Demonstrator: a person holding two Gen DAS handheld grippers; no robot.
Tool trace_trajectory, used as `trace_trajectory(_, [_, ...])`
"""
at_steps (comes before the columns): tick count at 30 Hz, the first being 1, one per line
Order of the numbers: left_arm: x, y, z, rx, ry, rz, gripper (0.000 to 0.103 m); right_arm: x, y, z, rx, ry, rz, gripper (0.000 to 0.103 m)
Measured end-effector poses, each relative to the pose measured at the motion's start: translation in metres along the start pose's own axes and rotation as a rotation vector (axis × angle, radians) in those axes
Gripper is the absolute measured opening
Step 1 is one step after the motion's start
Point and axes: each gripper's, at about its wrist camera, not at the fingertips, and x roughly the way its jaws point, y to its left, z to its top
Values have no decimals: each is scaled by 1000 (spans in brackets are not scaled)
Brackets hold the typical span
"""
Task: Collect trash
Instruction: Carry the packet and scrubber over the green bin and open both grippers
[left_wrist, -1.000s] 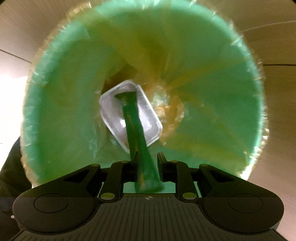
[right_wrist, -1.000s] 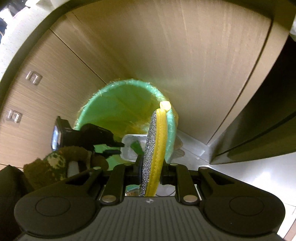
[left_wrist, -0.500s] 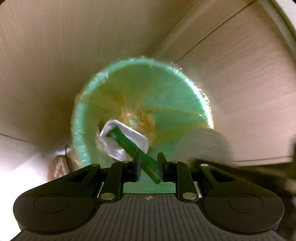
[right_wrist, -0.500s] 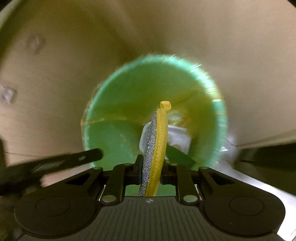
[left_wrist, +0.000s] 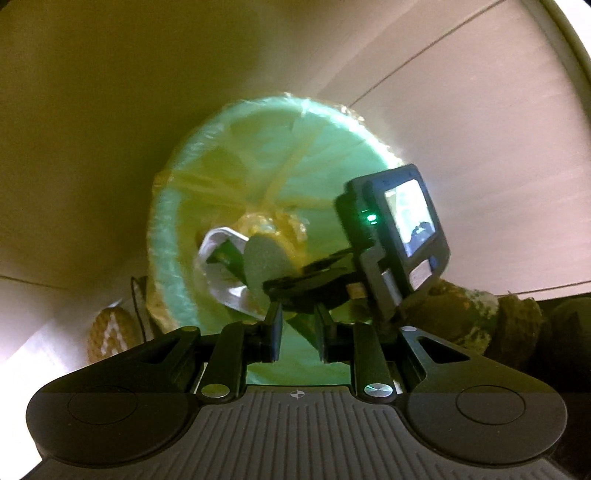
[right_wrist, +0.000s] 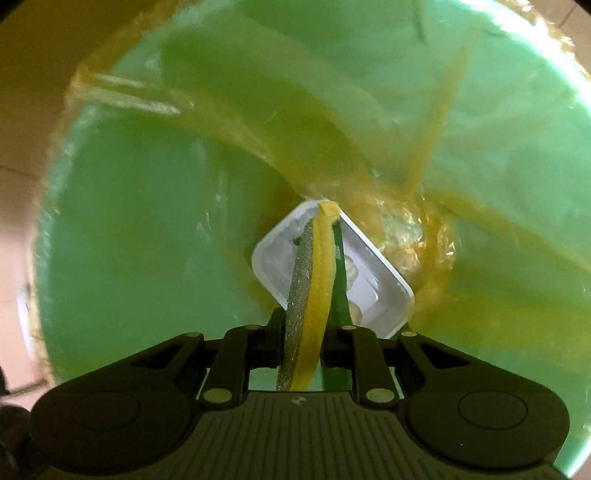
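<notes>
A green bin (left_wrist: 192, 236) lined with a yellowish bag (right_wrist: 417, 166) holds a white plastic tray (right_wrist: 369, 280) with a green wrapper (right_wrist: 341, 295) lying in it. My right gripper (right_wrist: 301, 332) is shut on a yellow sponge with a grey scouring side (right_wrist: 312, 295) and holds it over the tray, inside the bin's mouth. In the left wrist view the right gripper (left_wrist: 273, 286) reaches into the bin with the sponge (left_wrist: 264, 262). My left gripper (left_wrist: 297, 334) is open and empty, back from the bin's rim.
Beige cabinet panels (left_wrist: 92, 110) surround the bin. A woven basket (left_wrist: 107, 338) and a cable (left_wrist: 137, 306) sit on the pale floor left of the bin. My gloved right hand (left_wrist: 461, 317) holds the right gripper.
My left gripper let the green wrapper drop into the bin and pulled back. My right gripper moved forward into the bin's mouth with the sponge.
</notes>
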Motion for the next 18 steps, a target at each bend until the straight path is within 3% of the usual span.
trace_trajectory(4, [-9,4,4,-1,5,9,21,-18,-12,-4,82,-34,54,45])
trace_trajectory(10, [-30,-13,13,4,14,14,21,-73,-15,-25,176,-95,8,45])
trace_trajectory(18, [-114,-98,38,201,-47,-80,20,-219,5,-61,339,-282,-105,48])
